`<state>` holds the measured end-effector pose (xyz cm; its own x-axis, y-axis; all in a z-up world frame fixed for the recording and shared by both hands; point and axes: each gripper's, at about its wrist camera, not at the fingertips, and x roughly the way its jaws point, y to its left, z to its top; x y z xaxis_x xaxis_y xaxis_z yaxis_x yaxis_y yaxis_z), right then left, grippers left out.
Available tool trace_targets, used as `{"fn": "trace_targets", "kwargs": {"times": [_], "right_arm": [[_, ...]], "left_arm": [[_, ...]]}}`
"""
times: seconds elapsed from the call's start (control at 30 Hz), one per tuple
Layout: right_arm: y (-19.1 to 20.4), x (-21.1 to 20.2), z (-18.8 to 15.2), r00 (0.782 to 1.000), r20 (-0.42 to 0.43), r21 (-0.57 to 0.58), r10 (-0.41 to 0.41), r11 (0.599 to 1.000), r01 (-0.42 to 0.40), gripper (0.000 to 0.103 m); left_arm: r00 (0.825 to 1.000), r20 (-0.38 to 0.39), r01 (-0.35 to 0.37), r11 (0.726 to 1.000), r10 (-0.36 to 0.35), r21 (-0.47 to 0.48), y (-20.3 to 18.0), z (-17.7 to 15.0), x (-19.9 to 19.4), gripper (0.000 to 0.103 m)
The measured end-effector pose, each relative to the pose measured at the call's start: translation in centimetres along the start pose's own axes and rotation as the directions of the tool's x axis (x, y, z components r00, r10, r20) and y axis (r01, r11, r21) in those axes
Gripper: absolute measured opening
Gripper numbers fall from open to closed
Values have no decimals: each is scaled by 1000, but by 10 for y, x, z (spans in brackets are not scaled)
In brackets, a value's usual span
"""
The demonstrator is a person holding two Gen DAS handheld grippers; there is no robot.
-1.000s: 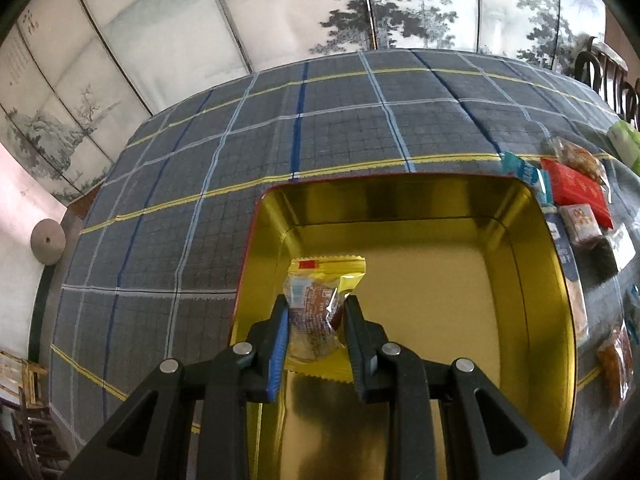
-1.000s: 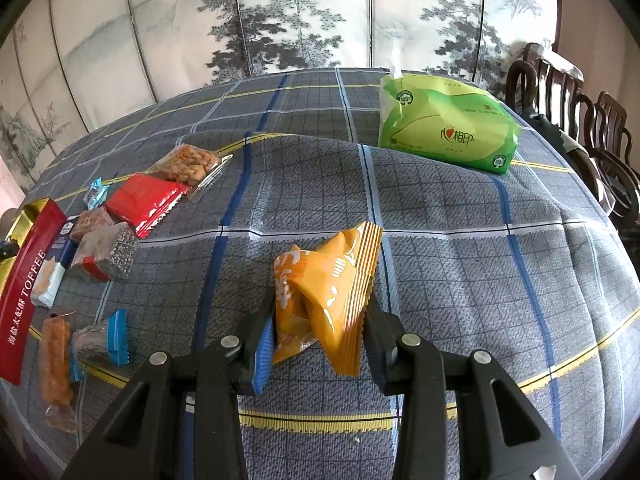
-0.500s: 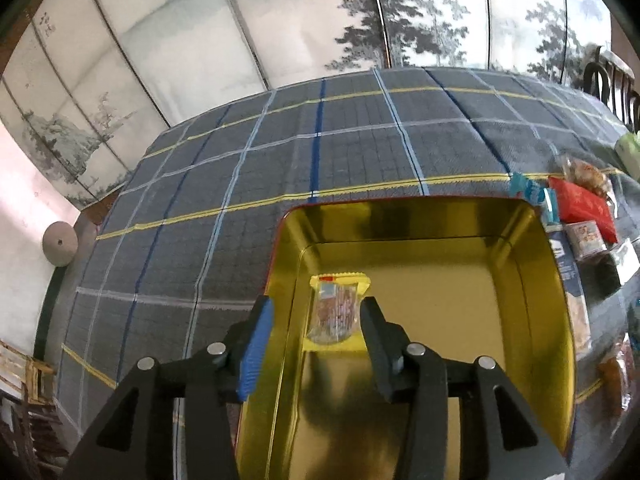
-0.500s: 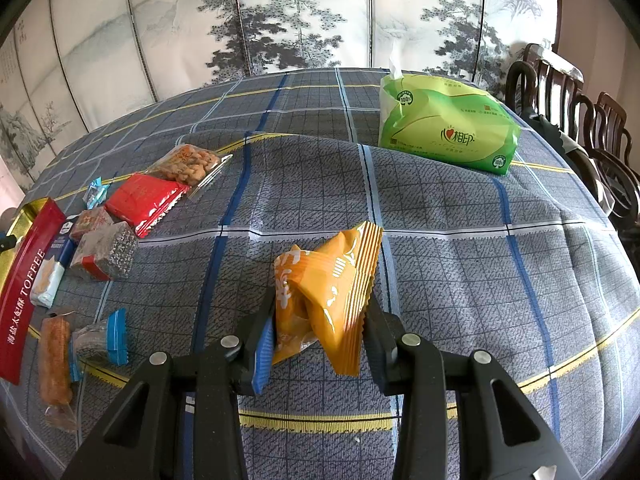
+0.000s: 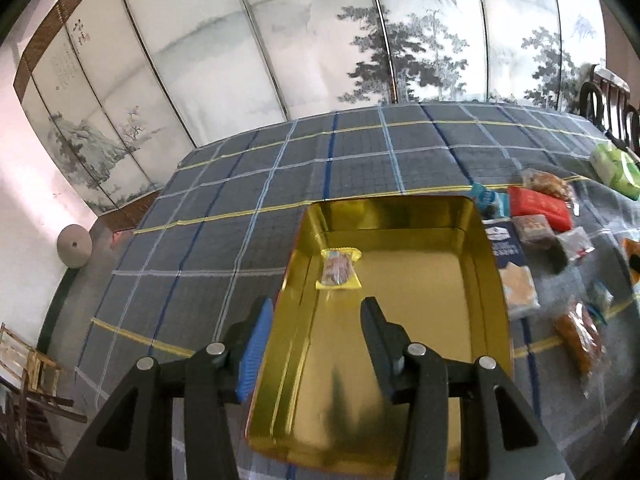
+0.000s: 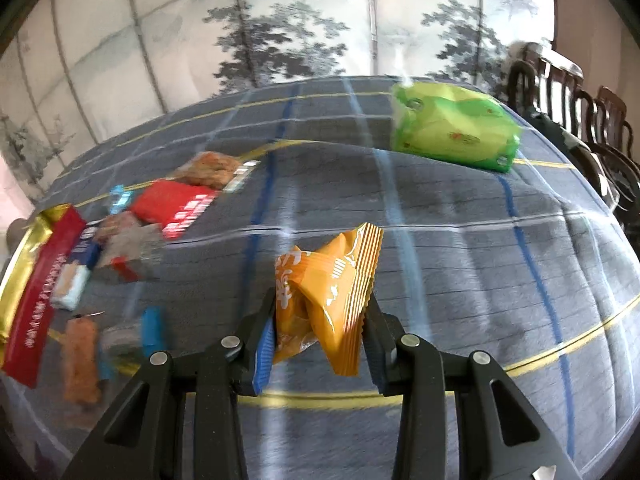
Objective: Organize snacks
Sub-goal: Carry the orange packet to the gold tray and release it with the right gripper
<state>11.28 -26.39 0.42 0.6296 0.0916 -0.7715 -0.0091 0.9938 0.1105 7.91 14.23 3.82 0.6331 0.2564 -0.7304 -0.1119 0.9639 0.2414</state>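
Observation:
A gold tin (image 5: 486, 280) with a red outer wall lies open on the plaid tablecloth; it also shows at the left edge of the right wrist view (image 6: 36, 280). A small clear-and-yellow snack packet (image 5: 339, 269) lies in the tin's far left corner. My left gripper (image 5: 318, 320) is open and empty, raised above the tin's near left side. My right gripper (image 6: 320, 312) is shut on an orange snack packet (image 6: 328, 284), held above the cloth. Loose snacks lie right of the tin, among them a red packet (image 6: 172, 206) and a blue-capped one (image 6: 152, 326).
A green tissue pack (image 6: 452, 134) sits at the far right of the table. Dark wooden chairs (image 6: 580, 104) stand beyond the right edge. A painted folding screen (image 5: 320, 40) stands behind the table. The table's left edge (image 5: 132, 216) drops off toward a pink wall.
My left gripper opened, let the clear-and-yellow packet drop into the tin, and pulled back and up. My right gripper, holding the orange packet, has started moving; its view is now blurred.

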Motion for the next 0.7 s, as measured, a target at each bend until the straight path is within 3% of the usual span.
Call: {"fn": "trace_targets", "kwargs": {"times": [0.17,0.37,0.5,0.7], "right_arm": [[46,-25,16,994,45,-54,102,994,-100,36],[132,-49,39,968,56,-207,244,951,-228,36],[191,-50,44,946,19,-302,324,904,-303,36],[252,-29,41,933,-54,-385,357,854,-349,36]], "left_arm": [[1000,4,4,1000,-4,-27,4,-13,-19,47],[1000,0,-7,999,7,-46,10,-24,-25,47],[1000,-1,5,997,-5,-71,19,-27,-27,47],[1000,12,12,995,-11,-97,35,-30,-31,47]]}}
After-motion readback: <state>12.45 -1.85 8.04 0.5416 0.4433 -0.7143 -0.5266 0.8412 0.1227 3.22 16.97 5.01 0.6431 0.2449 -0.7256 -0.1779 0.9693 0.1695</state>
